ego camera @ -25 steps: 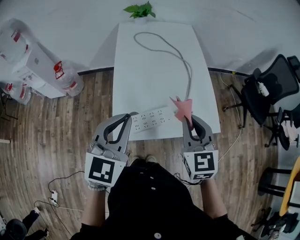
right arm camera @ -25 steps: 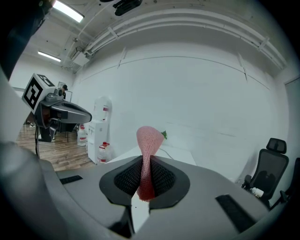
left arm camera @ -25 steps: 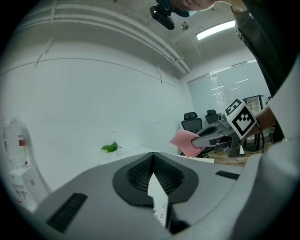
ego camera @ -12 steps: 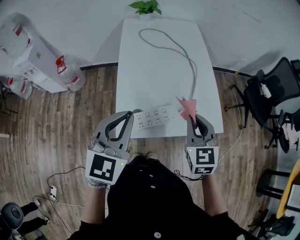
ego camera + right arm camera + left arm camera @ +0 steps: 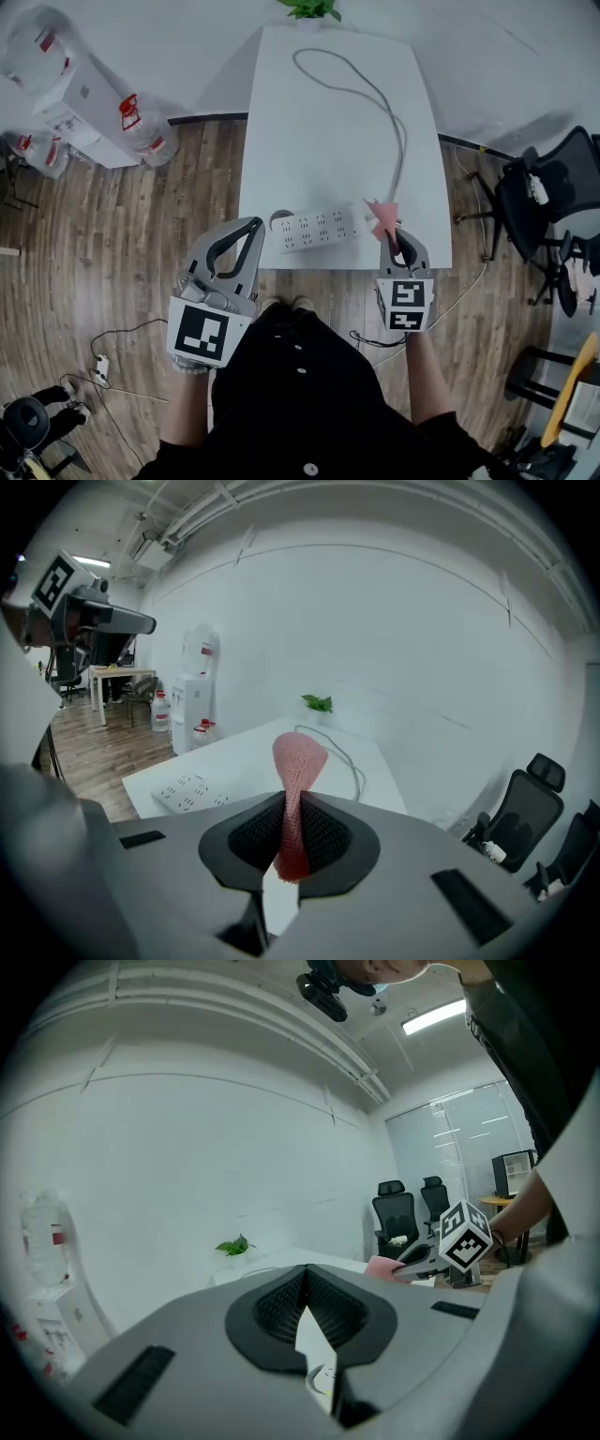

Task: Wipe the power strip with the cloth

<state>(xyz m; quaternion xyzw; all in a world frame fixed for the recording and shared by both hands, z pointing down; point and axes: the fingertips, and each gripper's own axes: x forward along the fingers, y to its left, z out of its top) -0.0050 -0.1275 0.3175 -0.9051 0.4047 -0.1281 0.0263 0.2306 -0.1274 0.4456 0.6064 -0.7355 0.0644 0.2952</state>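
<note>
Right tool (image 5: 393,236) pinched the pink cloth (image 5: 382,217) beside the power strip (image 5: 319,228); left tool (image 5: 251,227) stayed away, shut and empty — wiping could shove the loose power strip away.

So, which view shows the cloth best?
The right gripper view: the cloth stands large at centre, pinched in the right hand-held gripper. The head view shows it small; the left gripper view, only a pink corner.
</note>
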